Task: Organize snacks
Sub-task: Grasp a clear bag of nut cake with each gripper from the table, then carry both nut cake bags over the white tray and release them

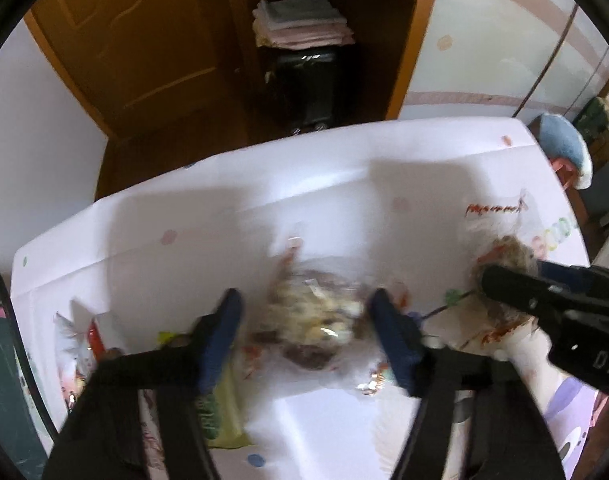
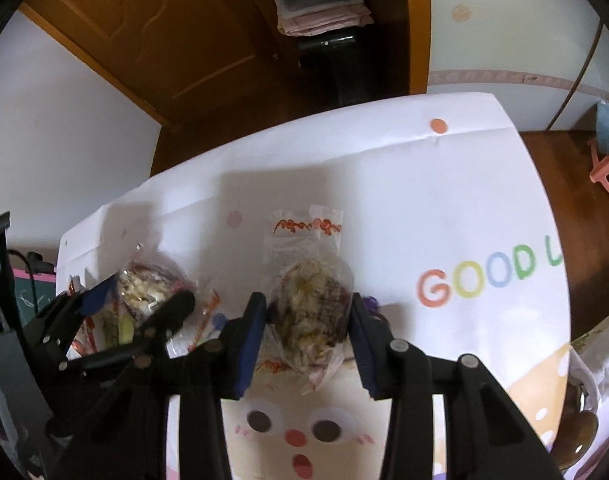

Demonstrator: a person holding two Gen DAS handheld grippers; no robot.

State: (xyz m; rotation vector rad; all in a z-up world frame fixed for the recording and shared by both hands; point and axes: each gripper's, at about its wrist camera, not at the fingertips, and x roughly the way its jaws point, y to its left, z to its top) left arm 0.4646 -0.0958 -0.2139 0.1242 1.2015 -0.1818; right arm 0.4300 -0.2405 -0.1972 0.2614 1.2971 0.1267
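Two clear bags, each with a round cake topped with pale shreds, lie on the white tablecloth (image 1: 264, 208). My left gripper (image 1: 308, 332) points down over the left cake bag (image 1: 312, 312), its blue pads against the bag's two sides; the view is blurred. The right wrist view shows that left gripper (image 2: 140, 296) clamped around the same left cake bag (image 2: 144, 280). My right gripper (image 2: 306, 320) is shut on the right cake bag (image 2: 310, 304), pads pressing both flanks. In the left wrist view the right gripper (image 1: 520, 276) sits on that right cake bag (image 1: 508, 248).
A green packet (image 1: 220, 412) and a red-and-white packet (image 1: 80, 344) lie at the table's left end. Coloured lettering (image 2: 476, 276) marks the cloth on the right. Behind the table stand a wooden door and a shelf with folded cloths (image 1: 300, 24). A pink stool (image 2: 608, 168) is far right.
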